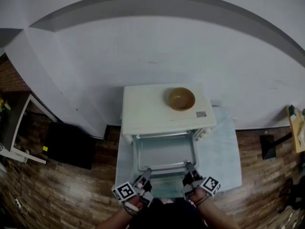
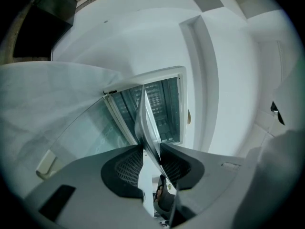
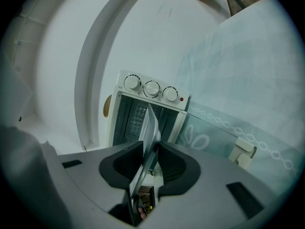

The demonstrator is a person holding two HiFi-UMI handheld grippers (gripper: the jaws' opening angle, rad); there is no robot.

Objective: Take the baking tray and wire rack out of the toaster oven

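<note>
Head view, step: withdrawal of the baking tray [image 1: 165,151], judged partway out of the white toaster oven [image 1: 157,111], above its lowered glass door.
Head view, hands: left gripper [image 1: 145,174] and right gripper [image 1: 189,168] at the tray's 2 near corners, forearms side by side, both aimed at the oven mouth.
Head view, other: brown bowl [image 1: 181,98] on the oven top.
Left gripper view, grip: both pads clamped on the tray rim [image 2: 145,120].
Right gripper view, grip: likewise pinching the rim; 3 knobs [image 3: 151,88] beside the cavity.
Wire rack: not told apart inside the cavity.
Next move, judged: an even, level pull by both hands until the tray is clear; rack afterwards.
</note>
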